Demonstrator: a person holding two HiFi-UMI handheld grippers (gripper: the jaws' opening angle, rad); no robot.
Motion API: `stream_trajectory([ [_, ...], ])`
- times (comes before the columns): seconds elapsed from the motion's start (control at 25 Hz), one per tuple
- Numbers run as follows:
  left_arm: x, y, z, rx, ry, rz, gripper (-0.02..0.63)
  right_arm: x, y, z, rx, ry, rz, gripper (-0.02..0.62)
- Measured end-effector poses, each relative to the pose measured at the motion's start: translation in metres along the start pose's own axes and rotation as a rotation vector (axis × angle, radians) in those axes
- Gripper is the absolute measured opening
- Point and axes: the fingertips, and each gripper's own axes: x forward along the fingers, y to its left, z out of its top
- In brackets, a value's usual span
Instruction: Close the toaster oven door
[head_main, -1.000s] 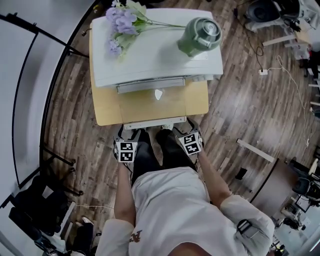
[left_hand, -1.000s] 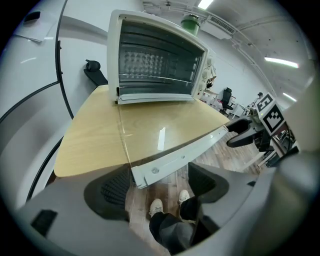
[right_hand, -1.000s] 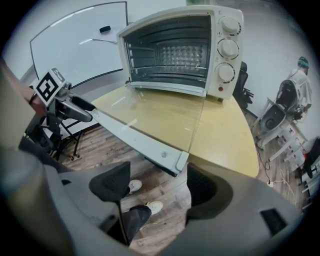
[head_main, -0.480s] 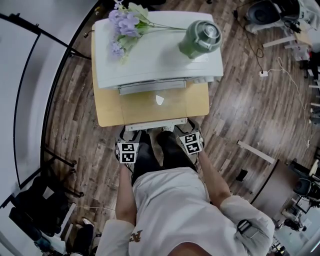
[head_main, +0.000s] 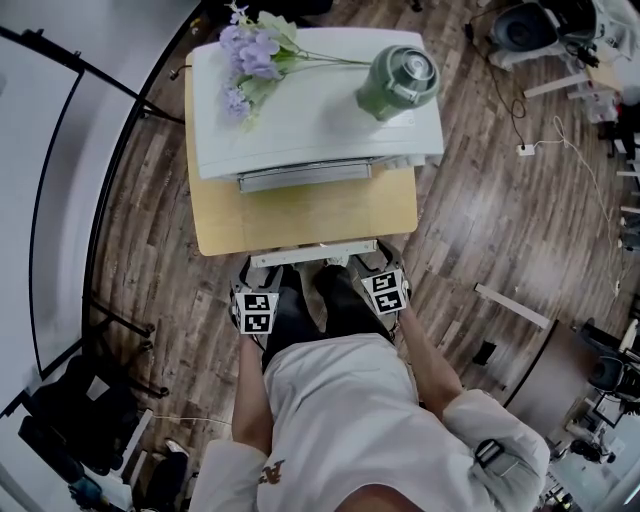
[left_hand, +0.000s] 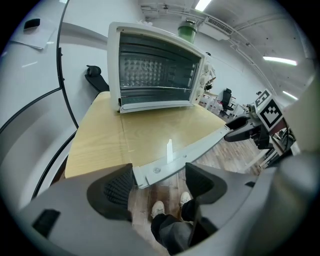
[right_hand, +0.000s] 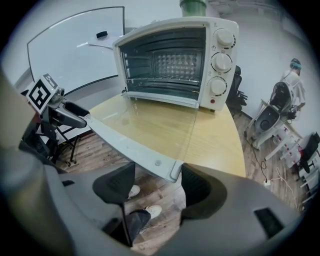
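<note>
At the table's (head_main: 212, 218) near edge, the toaster oven door (head_main: 312, 252) lies folded open. The left gripper (left_hand: 159, 180) and right gripper (right_hand: 157, 182) straddle its end corners, their jaws just closing in, not yet clamped.

**No Legible Writing in View**

No word, brand or number can be read. The left cube (head_main: 255, 311) on the left tool (left_hand: 156, 181) and the right cube (head_main: 386, 291) on the right tool (right_hand: 156, 182) carry black-and-white square code markers, not letters. Markings around the toaster oven's (right_hand: 165, 60) dials (right_hand: 221, 61) are too small to read. A reddish emblem (head_main: 271, 471) on the person's shirt (head_main: 340, 400) is illegible.
</note>
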Motion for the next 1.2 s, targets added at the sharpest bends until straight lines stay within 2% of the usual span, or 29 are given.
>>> stream_trajectory([
  [0.4,-0.022,-0.003,0.021,0.0,-0.038,-0.015,0.331,-0.019,-0.002,0.013,-0.004,-0.018,-0.015,0.284],
  [0.64,-0.033,-0.003,0.028,0.083,-0.047,0.021,0.324,-0.033,-0.004,0.025,-0.003,-0.051,-0.03,0.282],
  [0.8,-0.043,-0.002,0.038,0.065,-0.085,0.026,0.317,-0.044,-0.005,0.041,0.0,-0.09,-0.041,0.273],
  [1.2,-0.061,0.001,0.065,0.079,-0.157,0.05,0.307,-0.065,-0.01,0.068,-0.001,-0.144,-0.069,0.265],
])
